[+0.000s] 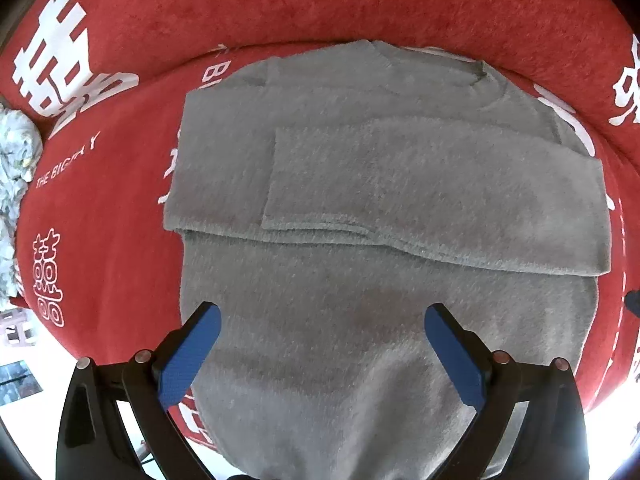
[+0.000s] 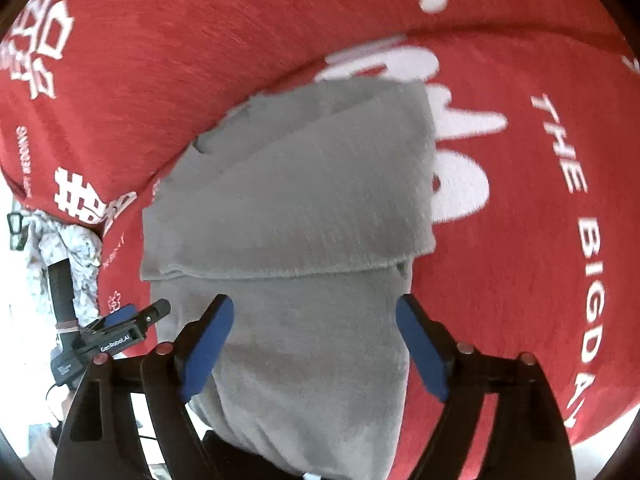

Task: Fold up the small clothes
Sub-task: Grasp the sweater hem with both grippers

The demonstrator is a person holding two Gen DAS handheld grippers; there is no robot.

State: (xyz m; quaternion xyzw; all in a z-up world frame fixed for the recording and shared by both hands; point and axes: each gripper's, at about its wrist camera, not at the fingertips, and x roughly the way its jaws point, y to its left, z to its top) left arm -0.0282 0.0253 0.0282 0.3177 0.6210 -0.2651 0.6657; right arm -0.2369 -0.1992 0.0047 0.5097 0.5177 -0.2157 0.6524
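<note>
**Both grippers spread wide above a half-folded grey sweater**

Nearest in the left wrist view, the left gripper (image 1: 322, 326) points down over the lower part of the sweater (image 1: 380, 208), its blue pads (image 1: 188, 360) set wide apart with nothing pinched between them; grey knit lies below the gap. In the right wrist view the right gripper (image 2: 314, 322) also stands with its blue pads (image 2: 424, 356) parted, and the sweater's (image 2: 288, 208) lower end runs under and between them without being clamped.

Beyond the fingers, the sweater lies flat on a red cover (image 1: 112, 208) printed with white characters and the words "THE BIG DAY". Its sleeves are folded across the chest, forming a layered band with a straight lower edge across the body. The neckline sits at the far end, just before a seam in the cover.

At the left edge of the left view a pale patterned cloth (image 1: 14, 184) lies beside the cover. In the right view the left gripper (image 2: 120, 330) shows at lower left, beside the sweater's edge.
</note>
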